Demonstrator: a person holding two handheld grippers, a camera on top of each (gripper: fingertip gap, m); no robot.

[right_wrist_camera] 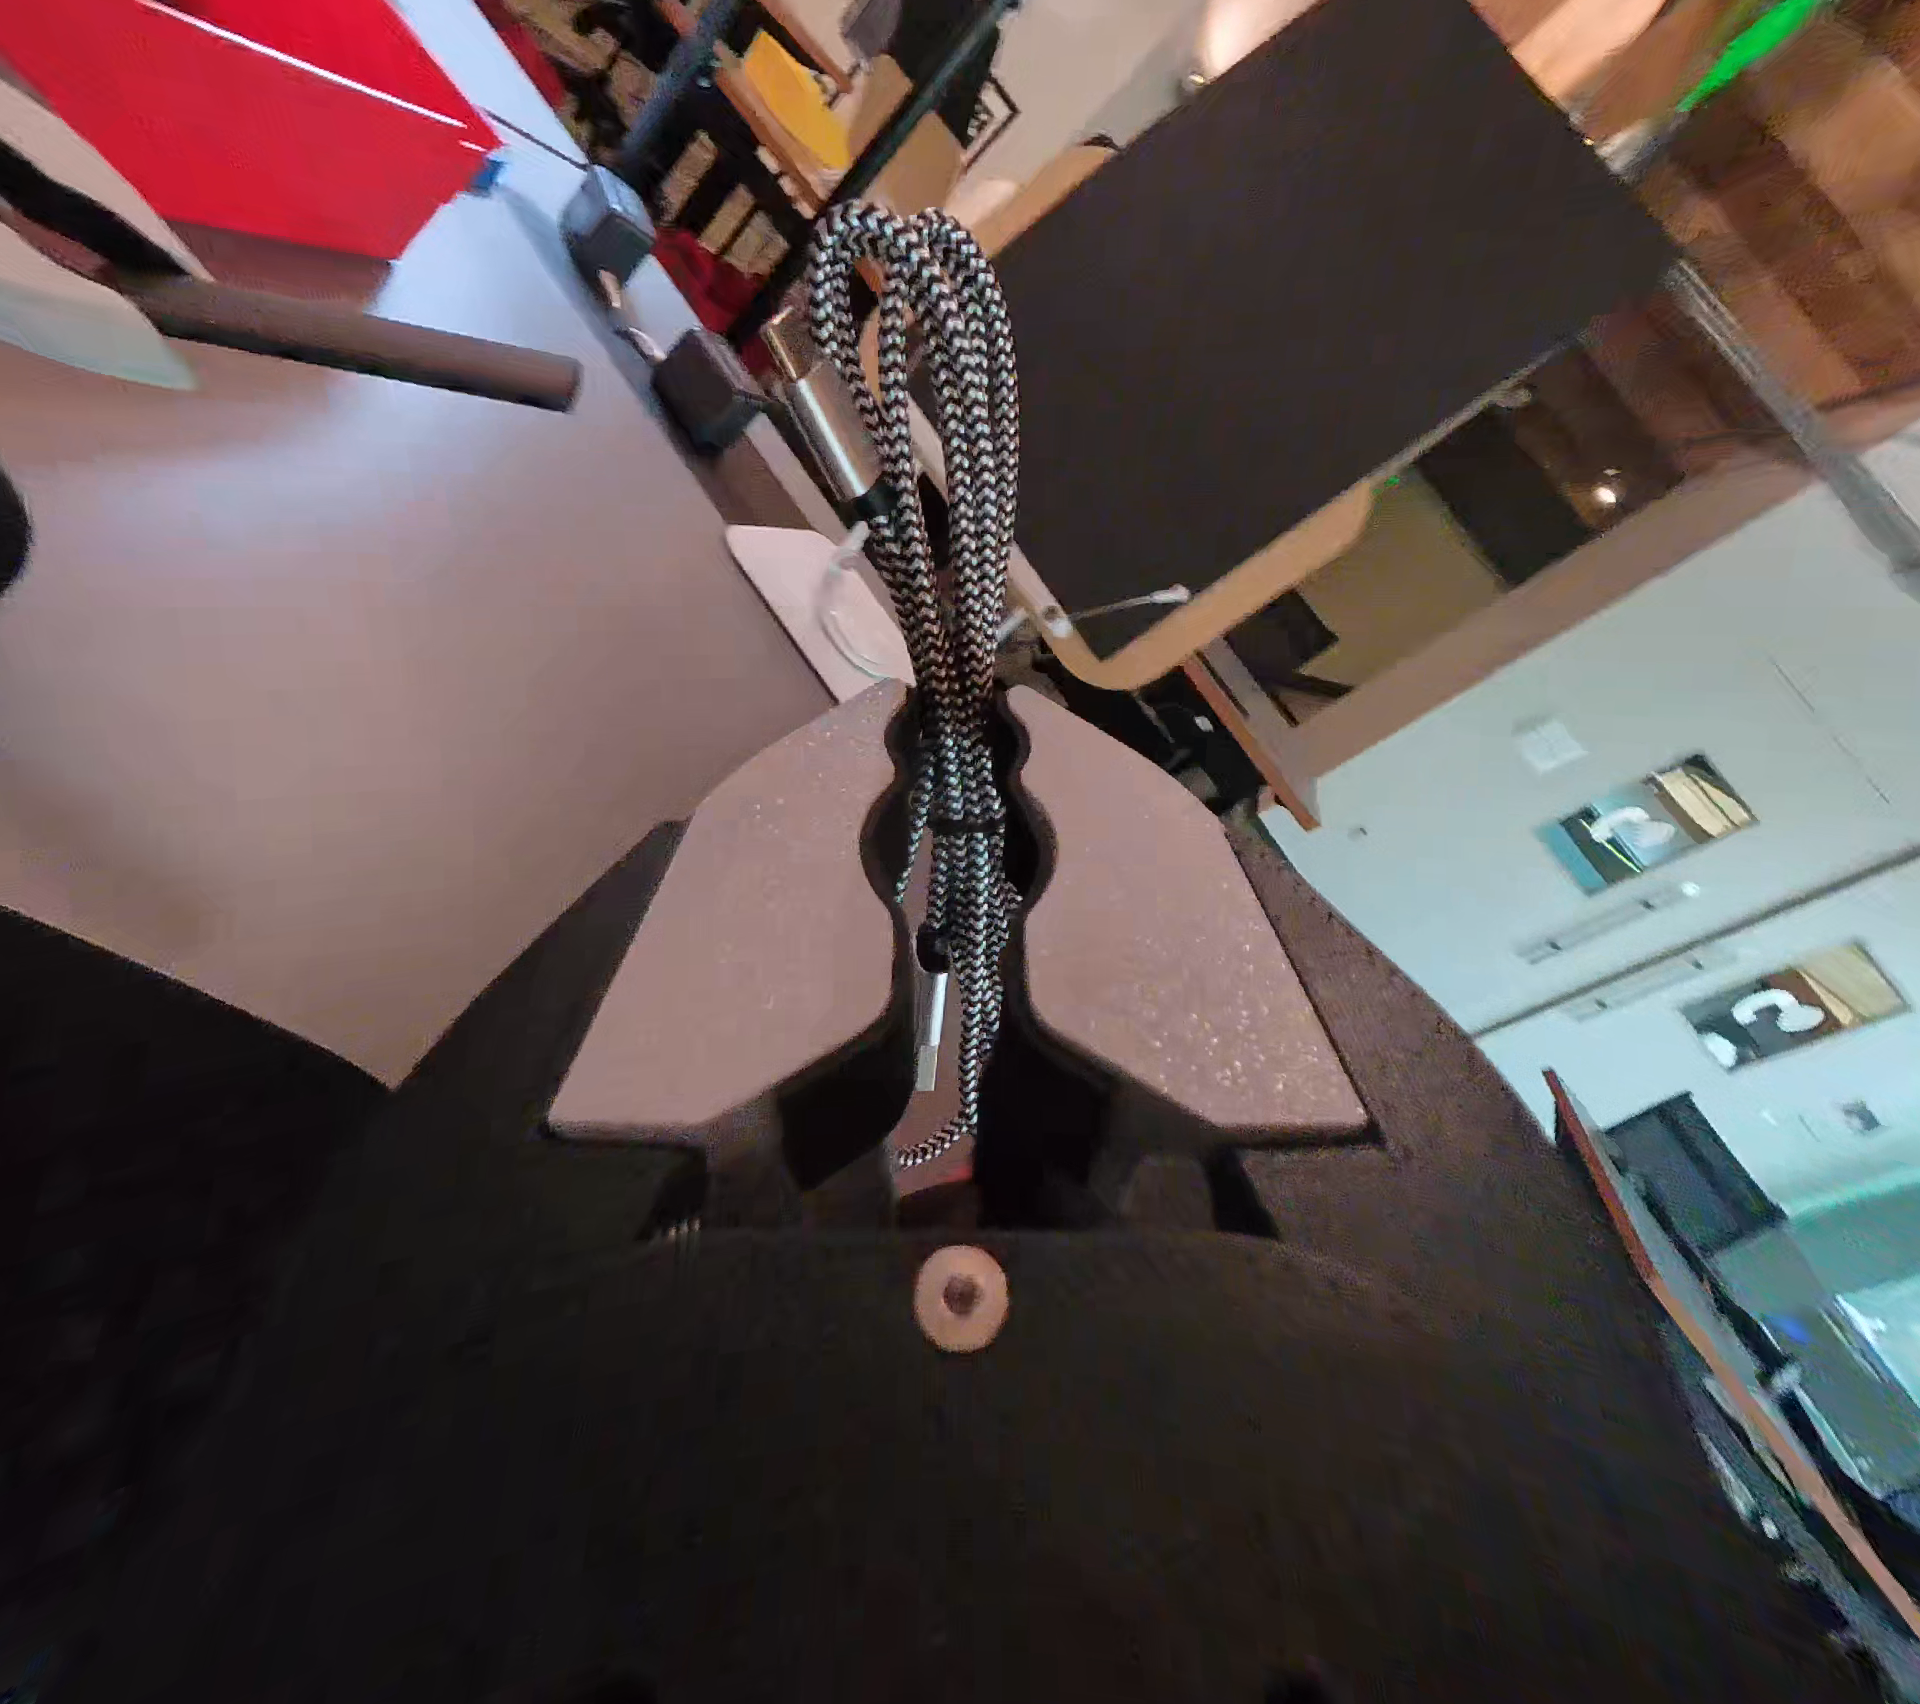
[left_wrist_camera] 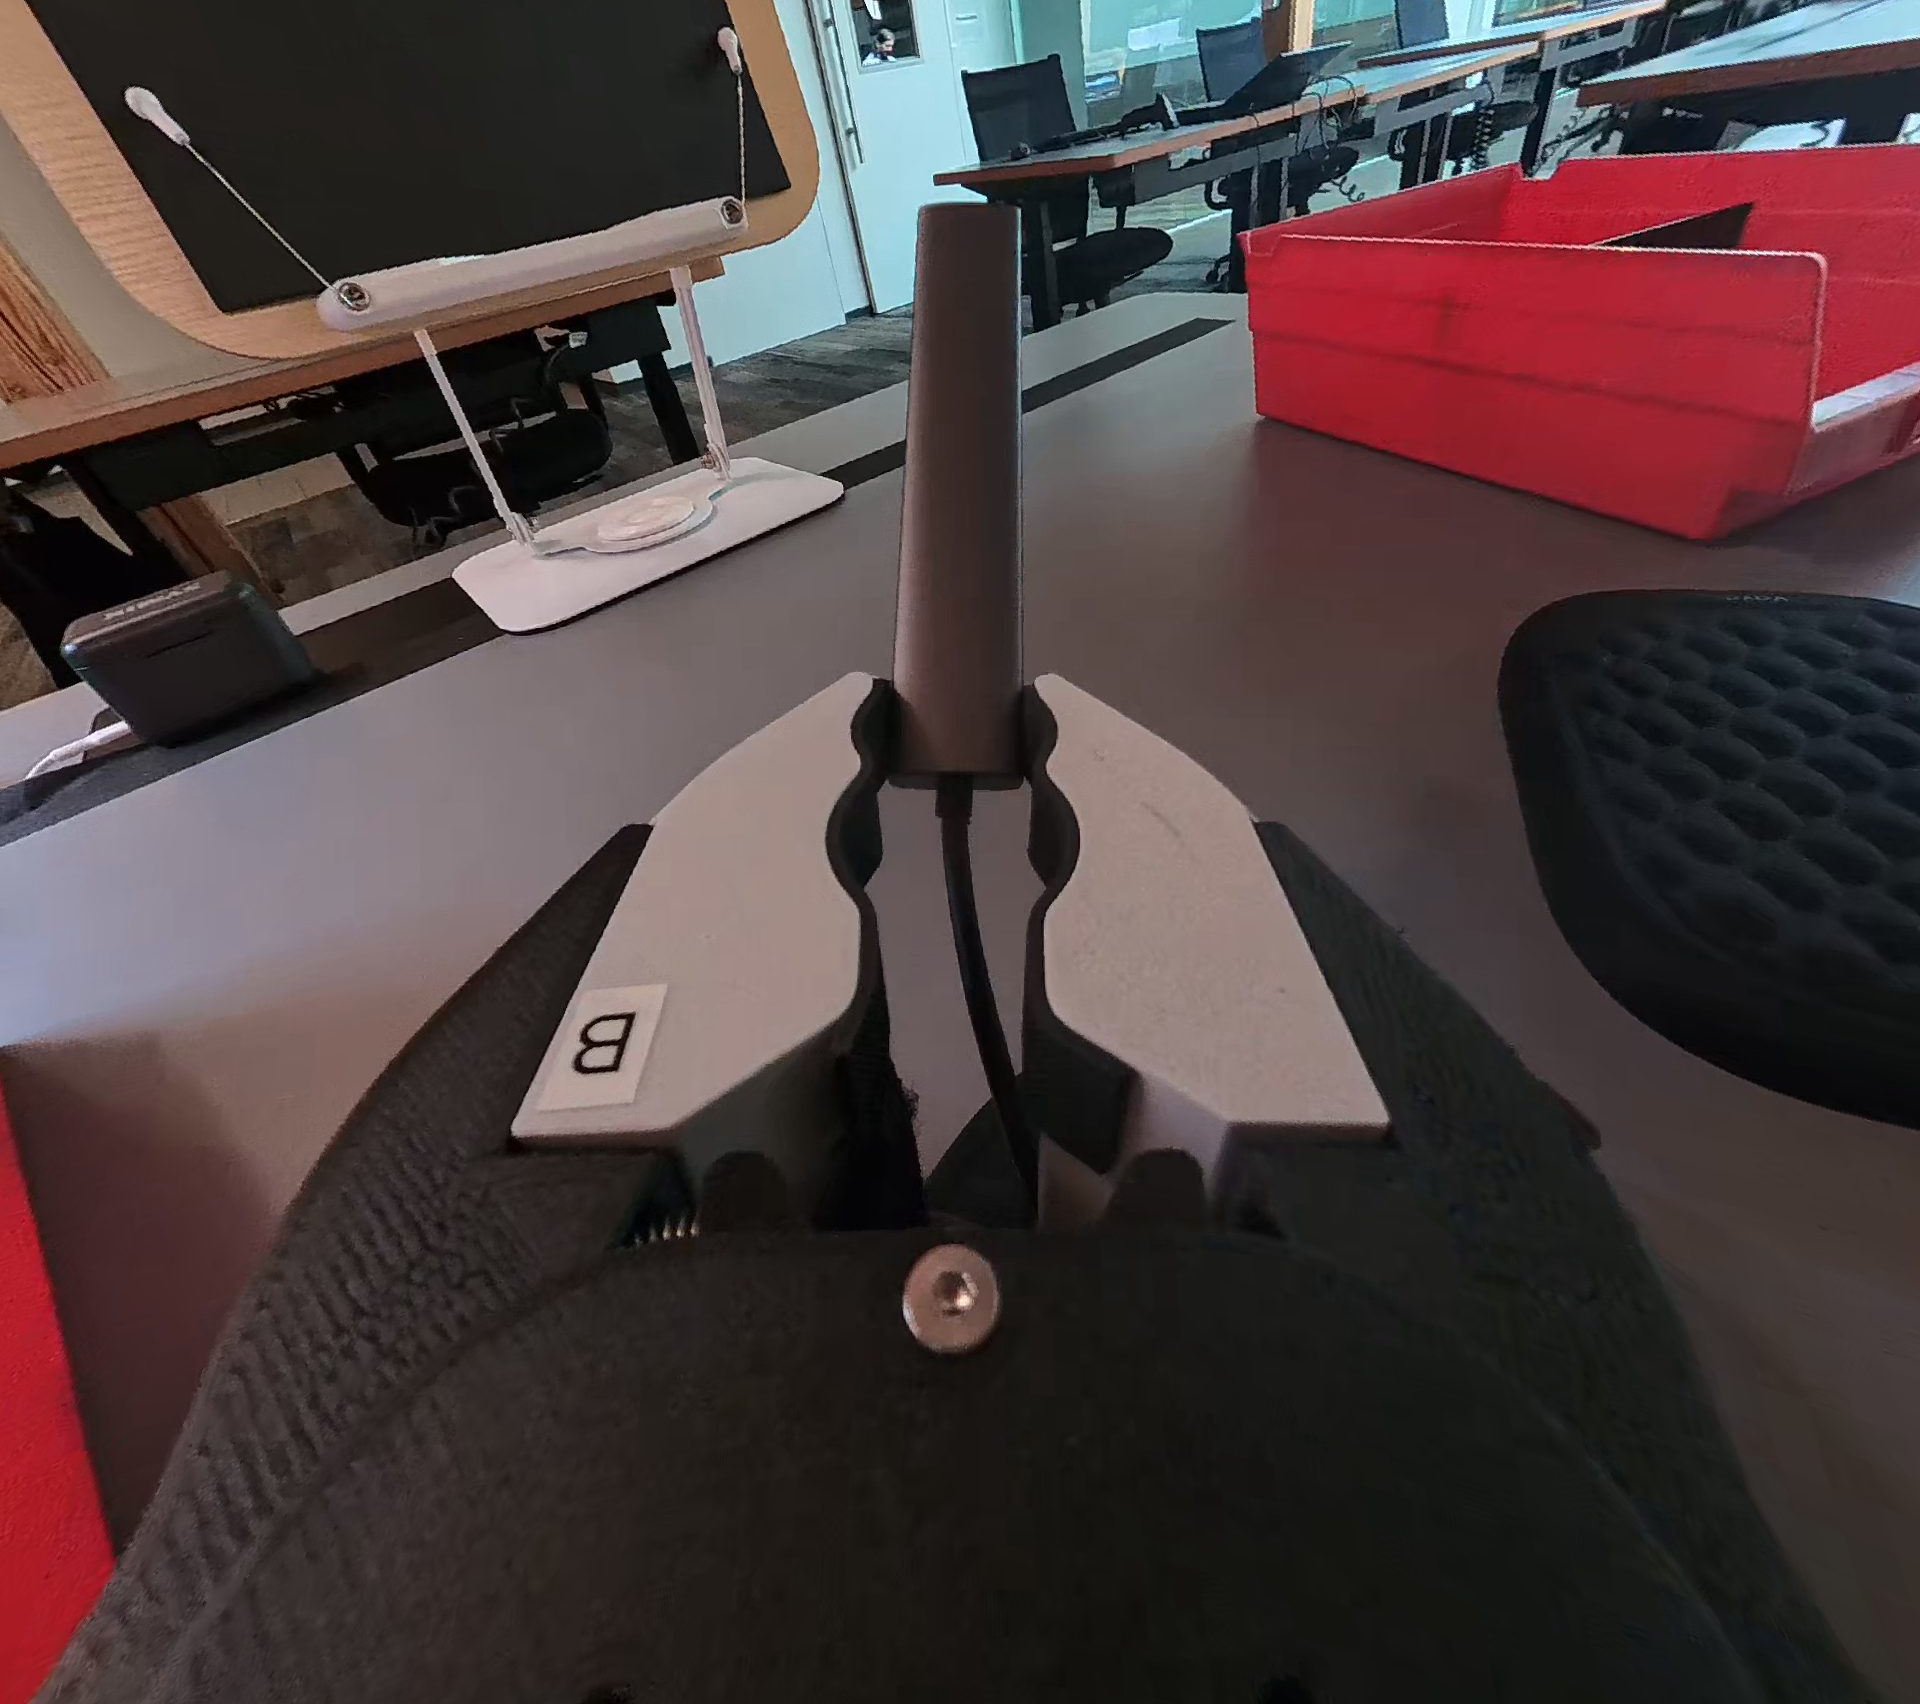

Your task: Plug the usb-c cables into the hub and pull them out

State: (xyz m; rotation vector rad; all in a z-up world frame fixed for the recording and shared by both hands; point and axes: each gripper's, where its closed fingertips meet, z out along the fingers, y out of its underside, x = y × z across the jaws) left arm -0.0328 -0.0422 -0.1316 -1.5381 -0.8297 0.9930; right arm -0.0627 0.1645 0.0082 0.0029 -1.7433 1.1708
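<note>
My left gripper is shut on the near end of a long dark grey hub, which points forward above the table; its black lead runs back between the fingers. My right gripper is shut on a coiled, black-and-white braided usb-c cable, held in the air and tilted. One silver plug sticks out of the coil to the left; a second silver plug hangs between the fingers. The hub and the left gripper's finger show at the left of the right wrist view.
A red bin stands on the grey table at right. A black mesh pad lies nearer right. A white stand carrying a black board is at left, with a small black box beside it. One gripper's finger ends stand about 25 centimetres off the other's.
</note>
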